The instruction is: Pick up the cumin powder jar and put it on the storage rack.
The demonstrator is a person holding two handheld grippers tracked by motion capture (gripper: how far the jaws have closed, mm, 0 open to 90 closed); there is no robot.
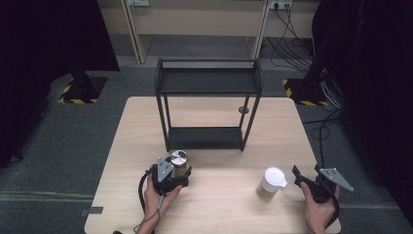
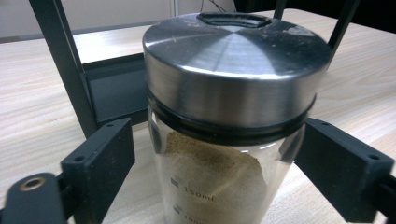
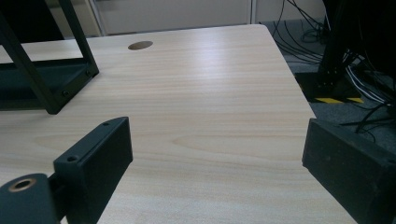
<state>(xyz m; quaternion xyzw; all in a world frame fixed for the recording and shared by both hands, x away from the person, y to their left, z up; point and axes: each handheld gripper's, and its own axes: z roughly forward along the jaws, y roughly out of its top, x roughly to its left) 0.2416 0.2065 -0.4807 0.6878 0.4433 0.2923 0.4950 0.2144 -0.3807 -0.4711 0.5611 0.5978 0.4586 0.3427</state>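
A glass jar point(image 1: 179, 163) with a brushed-metal lid, partly filled with tan powder, stands on the wooden table point(image 1: 219, 209) just in front of the black rack point(image 1: 207, 83). My left gripper point(image 1: 180, 171) reaches around it from the near side. In the left gripper view the jar point(image 2: 224, 93) stands between the two jaws of my left gripper point(image 2: 215, 163). A narrow gap shows beside the left jaw, and the right jaw is at the glass. My right gripper point(image 1: 307, 171) rests open at the table's right front, with only bare tabletop between its jaws point(image 3: 217, 154).
A white-lidded container point(image 1: 272, 181) stands left of the right gripper. The two-tier rack point(image 3: 42, 79) occupies the table's middle back, with a round cable hole point(image 1: 243, 109) by its right leg. Cables and stand bases lie on the floor beyond the table's right edge.
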